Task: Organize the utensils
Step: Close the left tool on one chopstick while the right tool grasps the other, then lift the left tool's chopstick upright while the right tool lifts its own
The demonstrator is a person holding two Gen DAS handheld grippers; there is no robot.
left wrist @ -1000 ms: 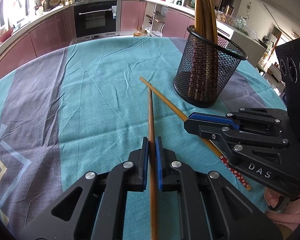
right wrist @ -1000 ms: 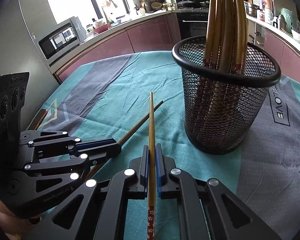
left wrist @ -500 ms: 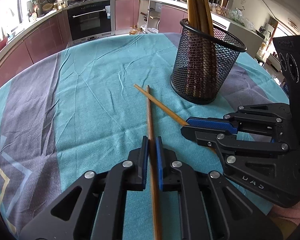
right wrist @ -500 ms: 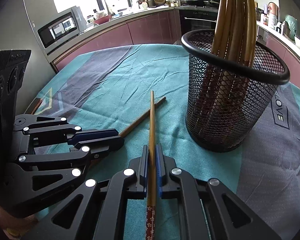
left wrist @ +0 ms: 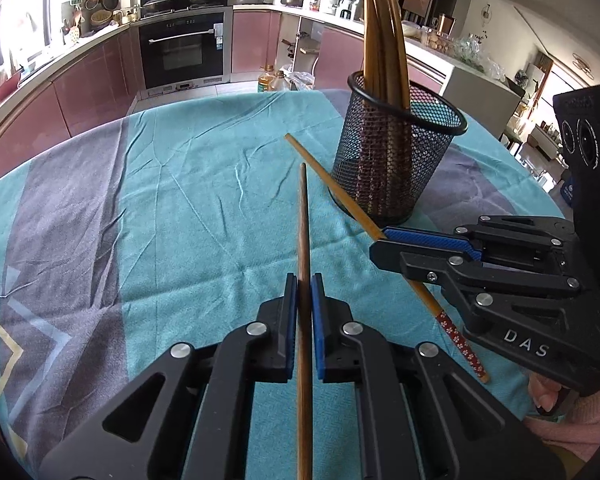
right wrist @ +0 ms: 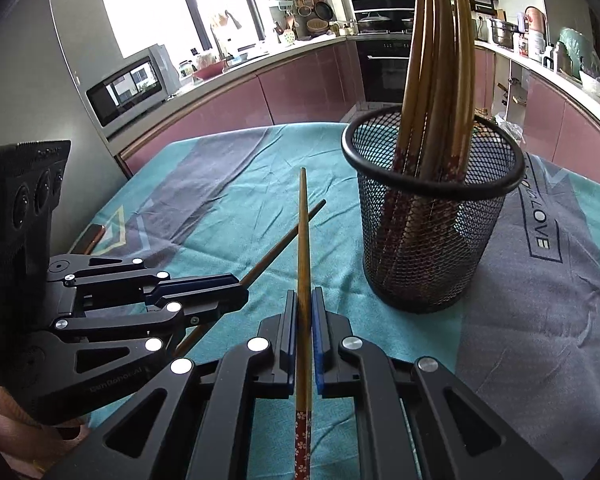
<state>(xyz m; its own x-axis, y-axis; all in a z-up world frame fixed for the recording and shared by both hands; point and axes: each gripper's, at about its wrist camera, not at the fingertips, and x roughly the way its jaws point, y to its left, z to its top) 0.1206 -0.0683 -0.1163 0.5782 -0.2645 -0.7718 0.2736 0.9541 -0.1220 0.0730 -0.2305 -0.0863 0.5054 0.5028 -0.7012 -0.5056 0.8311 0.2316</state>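
My left gripper (left wrist: 304, 280) is shut on a dark brown chopstick (left wrist: 303, 216) that points forward over the teal tablecloth (left wrist: 204, 208). To its right, my right gripper (left wrist: 380, 242) is shut on a lighter chopstick (left wrist: 340, 192) with a red floral end. In the right wrist view the right gripper (right wrist: 304, 300) clamps the lighter chopstick (right wrist: 303, 232), and the left gripper (right wrist: 240, 292) comes in from the left with the dark chopstick (right wrist: 288, 240). The two sticks cross near their tips. A black mesh holder (left wrist: 396, 168) (right wrist: 428, 240) with several chopsticks stands just beyond, to the right.
The round table ends close behind the holder, with pink kitchen cabinets (left wrist: 96, 88) and an oven (left wrist: 184, 48) past it. A flat dark object (right wrist: 94, 236) lies at the table's left edge. A pink sleeve (left wrist: 572, 424) shows under the right gripper.
Both grips are unchanged. The mesh holder looks slightly smaller and the views tilt up a little; the chopsticks keep their crossed pose.
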